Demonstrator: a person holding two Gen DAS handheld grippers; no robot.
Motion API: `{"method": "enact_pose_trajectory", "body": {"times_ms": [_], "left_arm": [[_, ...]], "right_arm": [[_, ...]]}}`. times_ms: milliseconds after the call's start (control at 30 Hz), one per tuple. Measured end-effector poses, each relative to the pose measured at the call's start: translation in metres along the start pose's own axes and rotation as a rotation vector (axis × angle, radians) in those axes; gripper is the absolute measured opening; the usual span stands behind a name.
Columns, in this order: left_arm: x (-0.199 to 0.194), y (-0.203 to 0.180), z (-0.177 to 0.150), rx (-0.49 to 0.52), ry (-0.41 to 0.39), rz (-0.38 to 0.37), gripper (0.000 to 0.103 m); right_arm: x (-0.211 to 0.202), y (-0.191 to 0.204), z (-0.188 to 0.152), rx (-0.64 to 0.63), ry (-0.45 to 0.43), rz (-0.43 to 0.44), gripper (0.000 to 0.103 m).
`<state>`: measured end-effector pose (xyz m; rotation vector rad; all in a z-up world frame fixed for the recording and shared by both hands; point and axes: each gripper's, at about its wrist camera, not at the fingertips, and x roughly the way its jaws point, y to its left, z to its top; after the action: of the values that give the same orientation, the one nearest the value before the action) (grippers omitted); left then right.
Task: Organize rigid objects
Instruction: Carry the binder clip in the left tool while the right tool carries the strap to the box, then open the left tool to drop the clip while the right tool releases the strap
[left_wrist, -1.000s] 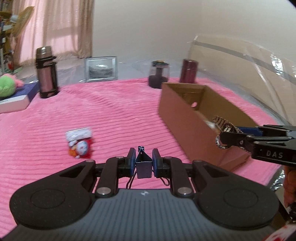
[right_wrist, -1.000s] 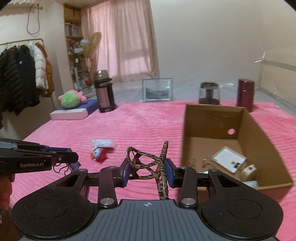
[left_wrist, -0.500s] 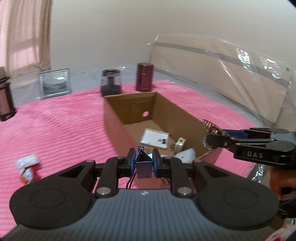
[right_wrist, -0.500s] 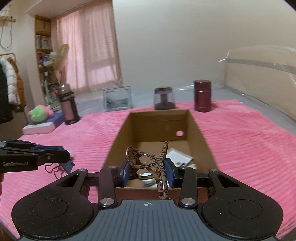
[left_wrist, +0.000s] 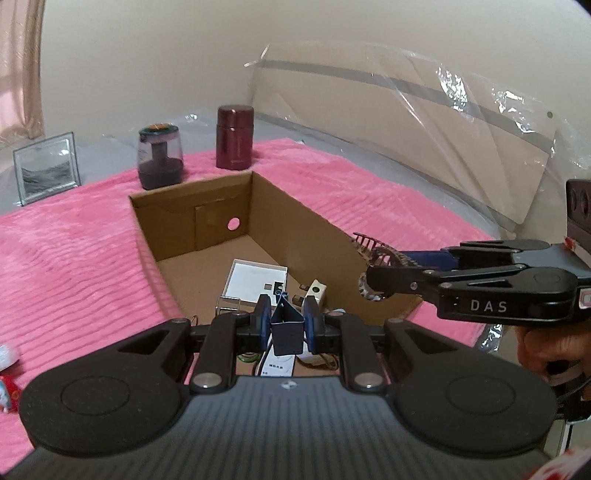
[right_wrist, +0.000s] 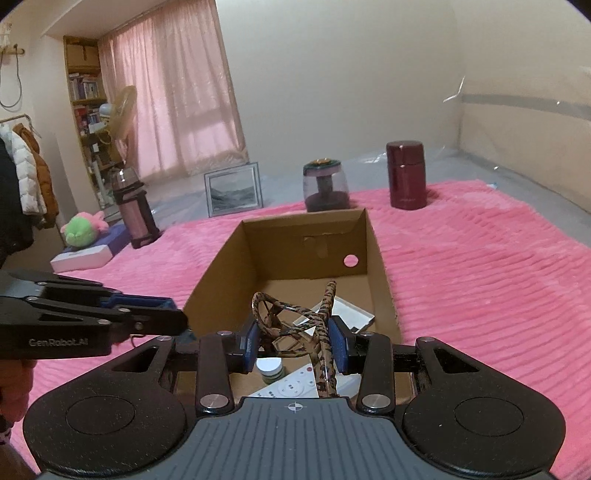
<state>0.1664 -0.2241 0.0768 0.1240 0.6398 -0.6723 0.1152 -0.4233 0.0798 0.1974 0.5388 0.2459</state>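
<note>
Over the box (right_wrist: 380, 280), my left gripper (left_wrist: 286, 325) clamps a clip (left_wrist: 286, 330), my right gripper (right_wrist: 295, 341) a hairclaw (right_wrist: 295, 317); either could snag on release.

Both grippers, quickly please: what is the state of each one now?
Left gripper: closed on the blue binder clip.
Right gripper: closed on the leopard-print hair claw.

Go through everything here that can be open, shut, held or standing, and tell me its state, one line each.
left gripper: shut on the binder clip, above the box.
right gripper: shut on the leopard hair claw, above the box.
cardboard box: open-topped, holding several items.
maroon flask: upright, lid on.
picture frame: standing upright.
</note>
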Motion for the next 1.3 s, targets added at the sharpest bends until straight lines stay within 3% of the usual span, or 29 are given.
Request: {"method": "enact_pose_trajectory", "body": {"times_ms": [467, 833, 900, 1000, 1300], "left_arm": [[0.069, 0.012, 0.003, 0.144, 0.150, 0.005, 0.015], [0.092, 0.011, -0.006, 0.230, 0.226, 0.012, 0.015], [0.094, 0.010, -0.008, 0.242, 0.229, 0.020, 0.016], [0.093, 0.011, -0.008, 0.232, 0.218, 0.029, 0.024], [0.072, 0.028, 0.008, 0.151, 0.135, 0.061, 0.024]], "right_arm": [[0.059, -0.023, 0.013, -0.033, 0.106, 0.035, 0.036], [0.081, -0.028, 0.011, -0.047, 0.146, 0.031, 0.036], [0.082, -0.028, 0.011, -0.048, 0.148, 0.031, 0.036], [0.084, -0.026, 0.013, -0.050, 0.151, 0.031, 0.036], [0.090, -0.021, 0.018, -0.078, 0.176, 0.044, 0.036]]}}
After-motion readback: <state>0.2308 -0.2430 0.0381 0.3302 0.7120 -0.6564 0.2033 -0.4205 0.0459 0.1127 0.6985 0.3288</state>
